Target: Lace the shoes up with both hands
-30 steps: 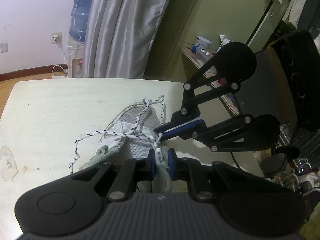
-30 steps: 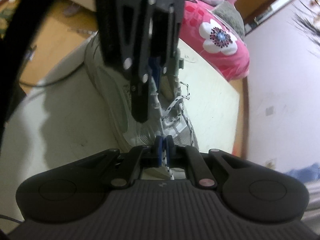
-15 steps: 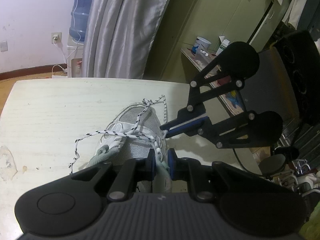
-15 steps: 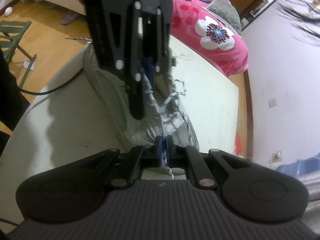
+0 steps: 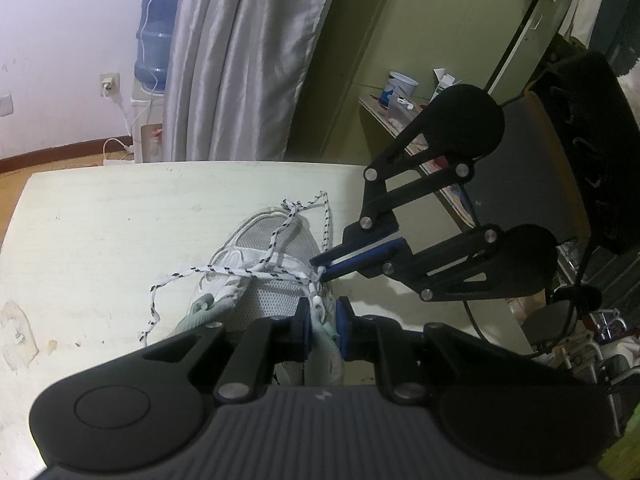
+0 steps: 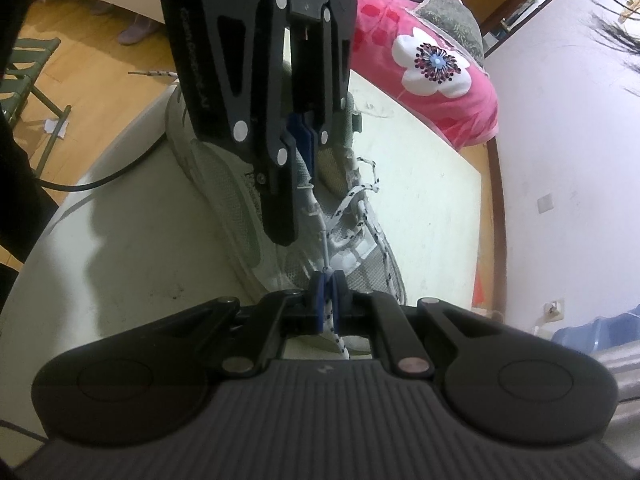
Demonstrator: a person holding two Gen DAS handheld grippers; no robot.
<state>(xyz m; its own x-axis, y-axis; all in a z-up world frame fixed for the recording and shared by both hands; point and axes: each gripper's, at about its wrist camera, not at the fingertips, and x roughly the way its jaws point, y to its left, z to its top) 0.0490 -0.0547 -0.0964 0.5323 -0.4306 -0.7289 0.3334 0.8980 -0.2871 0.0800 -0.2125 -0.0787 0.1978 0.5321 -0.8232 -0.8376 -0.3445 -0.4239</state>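
White mesh shoe lying on the pale table, directly ahead of and below the left gripper, toe pointing away toward the far edge. Left gripper narrowed onto the shoe's collar, blue pads pressing pale green fabric and the side of the upper between them. Just beyond its tips, the right gripper reaching in from the right, blue-lined fingers pressed together on the speckled black-and-white lace at the eyelet row. From the right wrist view, right gripper pinching that lace flat between its pads, a thin white strand running taut from the tips up to the shoe, the loose tail dropping back beneath the fingers. Left gripper looming above in that view, coming down onto the heel end of the shoe. Raised lettering running along the left gripper's side plate, too blurred to read. Small pale logo on each gripper's ribbed body, no words legible. Farther lace end curling loose on the table to the left of the shoe, another loop lying past the toe. Beyond the table: blue water bottle on a dispenser, grey curtain, and, in the right wrist view, a pink flowered quilt. No readable print on the shoe itself.
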